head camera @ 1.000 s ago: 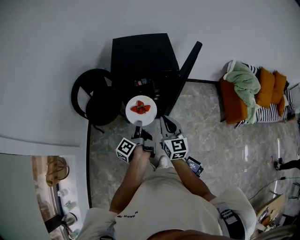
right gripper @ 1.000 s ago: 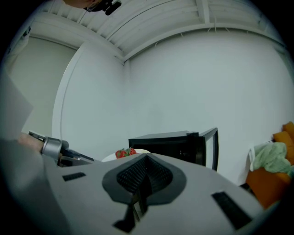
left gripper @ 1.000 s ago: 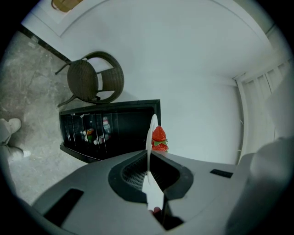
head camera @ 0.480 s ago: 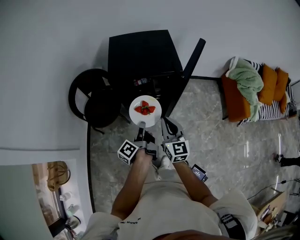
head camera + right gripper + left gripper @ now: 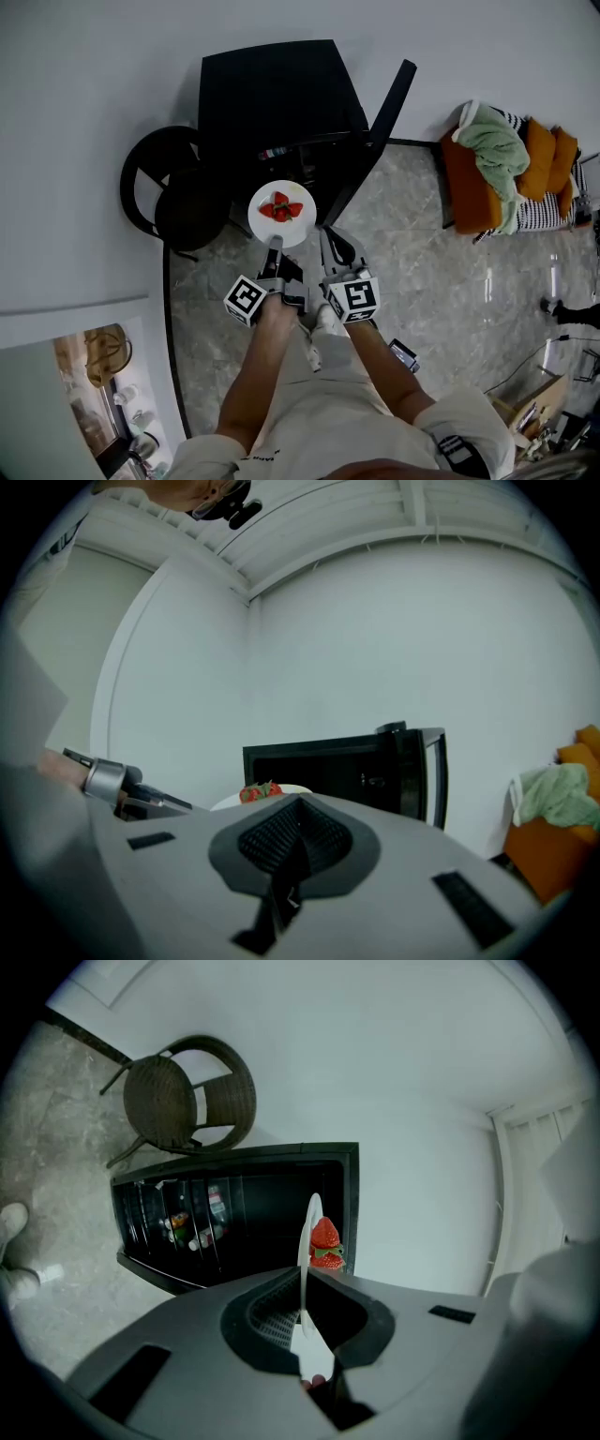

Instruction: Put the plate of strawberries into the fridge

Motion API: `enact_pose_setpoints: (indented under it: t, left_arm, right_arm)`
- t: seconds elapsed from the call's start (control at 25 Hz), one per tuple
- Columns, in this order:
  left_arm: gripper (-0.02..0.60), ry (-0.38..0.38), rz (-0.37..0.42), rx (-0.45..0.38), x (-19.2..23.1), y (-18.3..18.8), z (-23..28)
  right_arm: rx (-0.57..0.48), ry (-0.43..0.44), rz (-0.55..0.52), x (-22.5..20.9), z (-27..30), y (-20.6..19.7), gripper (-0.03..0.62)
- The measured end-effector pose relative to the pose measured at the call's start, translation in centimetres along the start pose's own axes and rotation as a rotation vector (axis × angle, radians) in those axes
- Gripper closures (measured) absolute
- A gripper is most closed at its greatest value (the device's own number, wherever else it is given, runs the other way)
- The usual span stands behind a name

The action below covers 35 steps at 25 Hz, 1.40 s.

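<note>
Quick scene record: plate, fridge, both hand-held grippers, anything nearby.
plate: white, strawberries on it, in front of the fridge, not yet inside
fridge: black, door open
left hand-held gripper: shut on plate rim
right hand-held gripper: shut, empty, beside the plate
nearby: chair left of fridge

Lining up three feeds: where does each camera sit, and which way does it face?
Head view: on the person's head, steeply down onto plate and open fridge; forearms, left gripper, right gripper show.
Left gripper view: on that gripper, rolled sideways, facing the fridge; jaws clamp the plate's rim.
Right gripper view: on that gripper, facing the fridge; jaws together, empty.
Shared: all show fridge and strawberries.
</note>
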<state>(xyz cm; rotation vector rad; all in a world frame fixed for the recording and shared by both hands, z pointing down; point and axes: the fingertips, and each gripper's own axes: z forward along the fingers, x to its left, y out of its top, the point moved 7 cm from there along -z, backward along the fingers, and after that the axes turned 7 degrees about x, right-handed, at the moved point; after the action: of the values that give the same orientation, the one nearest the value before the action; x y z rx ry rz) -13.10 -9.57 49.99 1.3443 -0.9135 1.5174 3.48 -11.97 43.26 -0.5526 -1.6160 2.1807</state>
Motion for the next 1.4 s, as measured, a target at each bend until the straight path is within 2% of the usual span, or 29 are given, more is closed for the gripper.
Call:
enact_pose_setpoints:
  t: [0.16, 0.52, 1.4]
  left_arm:
    - [0.571, 0.002, -0.021, 0.006, 1.3, 0.0, 1.2]
    - [0.571, -0.003, 0.004, 0.013, 3.4, 0.7, 2.9]
    - [0.571, -0.030, -0.049, 0.010, 9.5, 0.8, 5.9]
  right_arm:
    - [0.001, -0.009, 0.006, -0.6, 1.0, -1.3, 0.583]
    - [0.005, -0.009, 0.024, -1.4, 2.5, -3.4, 0.583]
    - [0.020, -0.047, 0.051, -2.2, 4.0, -9.9, 0.583]
